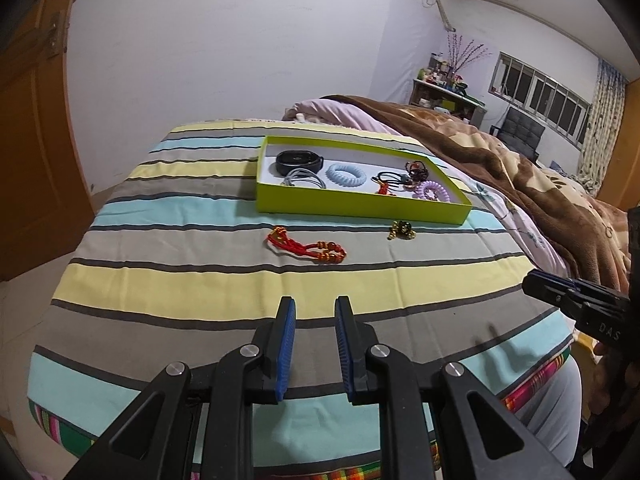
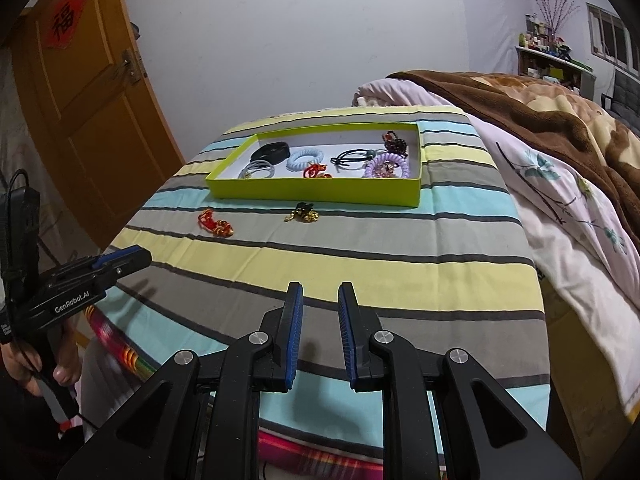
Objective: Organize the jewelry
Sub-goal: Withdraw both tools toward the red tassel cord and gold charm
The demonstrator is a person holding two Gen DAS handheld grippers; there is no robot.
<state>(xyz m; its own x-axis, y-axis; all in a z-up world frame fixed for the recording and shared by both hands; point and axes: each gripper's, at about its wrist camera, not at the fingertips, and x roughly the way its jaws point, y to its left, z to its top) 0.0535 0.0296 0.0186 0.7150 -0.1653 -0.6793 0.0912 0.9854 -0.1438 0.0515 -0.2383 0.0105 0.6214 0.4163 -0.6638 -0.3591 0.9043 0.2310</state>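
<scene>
A lime-green tray lies on the striped cloth and holds a black watch, a blue coil hair tie, grey rings, a black hair tie, a purple coil and dark beads. A red bracelet and a small black-and-gold piece lie on the cloth in front of the tray. My left gripper is open and empty near the front edge. My right gripper is open and empty, also well short of the jewelry.
The striped cloth covers a raised surface with a drop at its front and left edges. A brown blanket and pink bedding lie to the right. A wooden door stands at the left.
</scene>
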